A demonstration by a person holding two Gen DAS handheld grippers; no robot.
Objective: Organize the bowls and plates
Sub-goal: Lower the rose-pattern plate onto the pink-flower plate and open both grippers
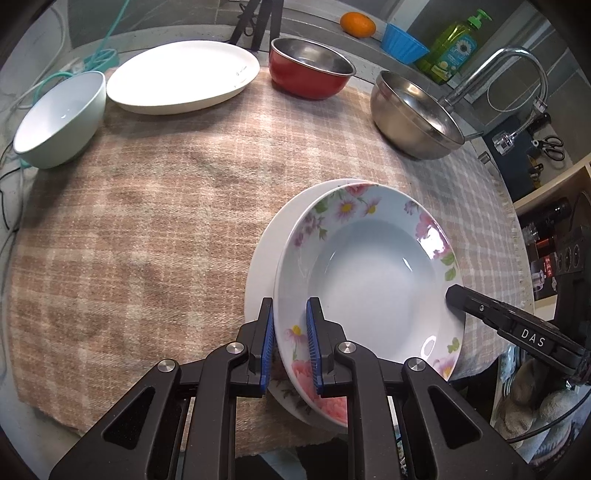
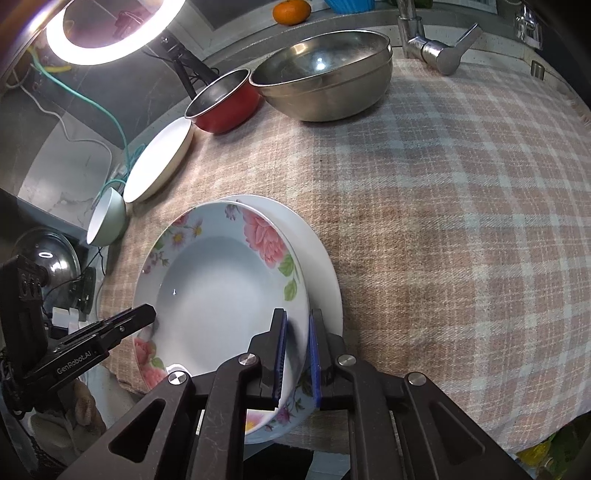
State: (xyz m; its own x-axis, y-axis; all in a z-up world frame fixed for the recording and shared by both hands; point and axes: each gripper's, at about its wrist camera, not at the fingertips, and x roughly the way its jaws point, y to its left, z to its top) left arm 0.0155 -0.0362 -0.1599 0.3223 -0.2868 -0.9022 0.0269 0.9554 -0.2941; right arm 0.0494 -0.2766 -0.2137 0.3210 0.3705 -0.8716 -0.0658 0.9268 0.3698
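A deep floral plate (image 1: 373,273) lies over a plain white plate (image 1: 269,254) near the front of the checked cloth. My left gripper (image 1: 290,345) is shut on the floral plate's near rim. My right gripper (image 2: 297,356) grips the opposite rim; its black finger also shows in the left wrist view (image 1: 465,297). In the right wrist view the floral plate (image 2: 218,295) lies on the white plate (image 2: 321,258), and the left gripper's fingers (image 2: 125,321) touch its far rim. Whether the floral plate rests fully or is lifted slightly, I cannot tell.
A pale green bowl (image 1: 59,118), a large white oval plate (image 1: 181,75), a red metal bowl (image 1: 310,70) and a steel bowl (image 1: 413,114) stand along the back of the cloth (image 1: 147,229). A faucet (image 1: 517,70), soap bottle (image 1: 454,48), blue cup (image 1: 402,42) and orange (image 1: 357,24) are behind.
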